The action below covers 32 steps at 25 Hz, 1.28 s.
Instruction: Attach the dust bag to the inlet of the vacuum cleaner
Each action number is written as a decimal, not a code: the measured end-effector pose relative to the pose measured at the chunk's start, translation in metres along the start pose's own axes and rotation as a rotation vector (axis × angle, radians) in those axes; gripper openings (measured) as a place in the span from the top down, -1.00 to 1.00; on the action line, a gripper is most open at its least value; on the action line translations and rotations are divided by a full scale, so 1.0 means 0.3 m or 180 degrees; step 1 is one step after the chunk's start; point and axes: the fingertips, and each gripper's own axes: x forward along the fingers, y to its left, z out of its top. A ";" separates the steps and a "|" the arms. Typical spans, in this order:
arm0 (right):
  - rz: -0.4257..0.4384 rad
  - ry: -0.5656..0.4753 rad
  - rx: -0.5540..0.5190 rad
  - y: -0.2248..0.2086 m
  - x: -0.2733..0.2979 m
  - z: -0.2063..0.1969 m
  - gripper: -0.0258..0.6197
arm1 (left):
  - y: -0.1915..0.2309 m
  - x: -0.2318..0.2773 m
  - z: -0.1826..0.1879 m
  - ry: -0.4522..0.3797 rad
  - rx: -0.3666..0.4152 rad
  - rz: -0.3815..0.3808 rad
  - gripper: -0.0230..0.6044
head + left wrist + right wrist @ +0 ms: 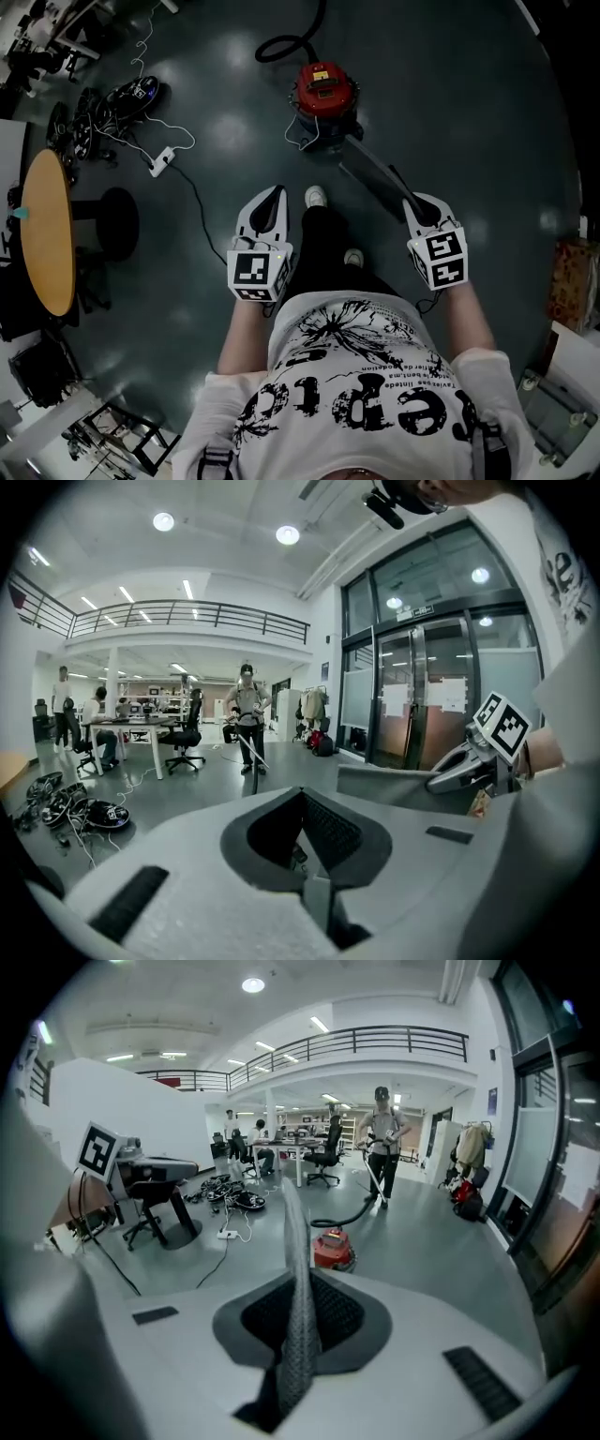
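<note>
The red vacuum cleaner (324, 89) stands on the dark floor ahead of me, its black hose (286, 42) curling away behind it; it also shows in the right gripper view (331, 1249). My right gripper (410, 204) (298, 1279) is shut on the grey dust bag (370, 169), a flat sheet that reaches from the jaws toward the vacuum. Seen edge-on, the dust bag (298, 1232) rises between the pads. My left gripper (275, 192) (302, 799) is shut and holds nothing, level with the right one. From it the dust bag (394, 782) appears off to the right.
A round wooden table (47, 230) and a black chair base (117, 220) stand at the left. A white power strip (161, 161) and a heap of cables (112, 103) lie on the floor. A standing person (382, 1143) holds a long stick further back. Glass doors (422, 696) are at the right.
</note>
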 end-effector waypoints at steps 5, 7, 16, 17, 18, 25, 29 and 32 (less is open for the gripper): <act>0.0126 0.0140 -0.0048 -0.085 0.188 0.104 0.84 | 0.121 0.281 0.008 0.0062 -0.0103 -0.0214 0.92; 0.0258 0.0159 -0.0138 -0.106 0.259 0.159 0.84 | 0.170 0.392 0.032 0.0061 -0.0114 -0.0303 0.92; 0.0710 0.0299 -0.0311 -0.206 0.566 0.339 0.84 | 0.349 0.809 0.128 0.0136 -0.0243 -0.0406 0.92; 0.0762 0.0305 -0.0298 -0.212 0.588 0.333 0.84 | 0.345 0.834 0.123 0.0150 -0.0208 -0.0398 0.92; 0.0822 0.0305 -0.0285 -0.215 0.611 0.323 0.84 | 0.336 0.855 0.113 0.0160 -0.0195 -0.0402 0.92; 0.1179 0.0234 -0.0584 -0.237 0.849 0.117 0.84 | 0.328 0.984 -0.155 0.0050 -0.0357 -0.0255 0.92; 0.1231 0.0178 -0.0943 -0.241 1.033 -0.066 0.84 | 0.370 1.067 -0.385 0.0006 -0.0205 -0.0180 0.92; 0.1260 0.0067 -0.1292 -0.248 1.180 -0.197 0.84 | 0.403 1.157 -0.547 -0.0070 -0.0100 -0.0212 0.92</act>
